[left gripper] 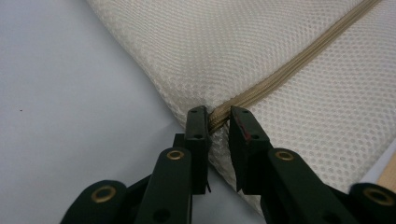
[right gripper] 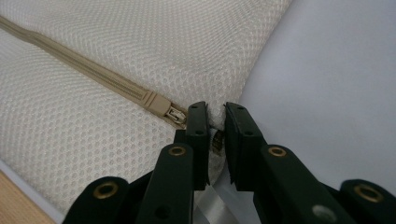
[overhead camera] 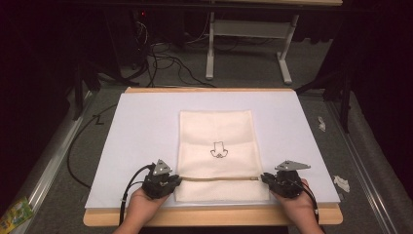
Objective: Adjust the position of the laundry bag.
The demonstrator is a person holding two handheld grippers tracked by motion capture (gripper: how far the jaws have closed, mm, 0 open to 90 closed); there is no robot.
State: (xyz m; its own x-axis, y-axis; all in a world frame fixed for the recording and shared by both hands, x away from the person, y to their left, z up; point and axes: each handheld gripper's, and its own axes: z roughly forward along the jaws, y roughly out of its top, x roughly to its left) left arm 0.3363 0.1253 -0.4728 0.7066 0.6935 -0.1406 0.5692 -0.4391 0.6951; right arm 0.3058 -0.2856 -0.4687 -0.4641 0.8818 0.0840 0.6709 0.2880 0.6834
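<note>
At the near edge of the table (overhead camera: 146,91), on a white sheet (overhead camera: 141,131), lies a cream mesh laundry bag (overhead camera: 216,131) with a tan zipper (overhead camera: 216,178) running left to right across its near part. The left gripper (overhead camera: 171,181) sits at the bag's left edge; in the left gripper view (left gripper: 218,119) its jaws stand narrowly apart around the zipper's end, and I judge them pinching the tape there, though contact on the right jaw is hard to confirm. The right gripper (overhead camera: 263,178) sits at the right edge; in the right gripper view (right gripper: 215,116) its jaws close on the mesh corner just beside the zipper slider (right gripper: 161,106), whose pull tab (right gripper: 177,116) lies against the left jaw.

As far as can be judged, the work is at its start: the zipper looks fully closed along its whole length, the slider parked at the right end, both ends braced. Drawing the slider leftward is all yet to do.

No brand or readable writing shows. The bag carries only a small dark outline drawing (overhead camera: 217,149) at its middle, too small to make out.
</note>
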